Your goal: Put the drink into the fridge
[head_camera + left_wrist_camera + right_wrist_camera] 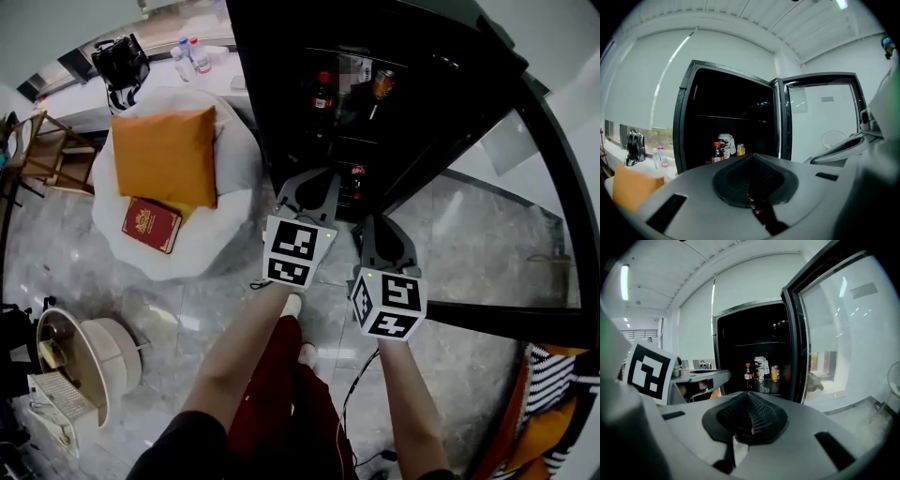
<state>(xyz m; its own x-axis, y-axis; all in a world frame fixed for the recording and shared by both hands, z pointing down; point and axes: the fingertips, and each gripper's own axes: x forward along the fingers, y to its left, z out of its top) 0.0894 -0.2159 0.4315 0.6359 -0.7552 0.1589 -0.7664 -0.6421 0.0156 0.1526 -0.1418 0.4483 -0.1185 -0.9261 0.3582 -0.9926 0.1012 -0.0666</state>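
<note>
Since the cola bottle [717, 152] stands upright on a shelf [764, 387] inside the open fridge [683, 126], just beside a white container [725, 143] and an orange can [740, 149], the drink looks to be in place. What seems left is shutting the glass door [820, 112], which hangs wide open at the right. The left gripper [752, 161] has its jaws pressed together with nothing between them, and the jaws of the right gripper [749, 399] likewise meet on nothing. Both are held in front of the opening, apart from the fridge. To do this well, one gripper should go round to the outer face of the door near its free edge and push with the closed jaws as a blunt tip. A steady swing will avoid shaking what stands inside, the other gripper should keep out of the gap, and the push should end only once the door sits flush
</note>
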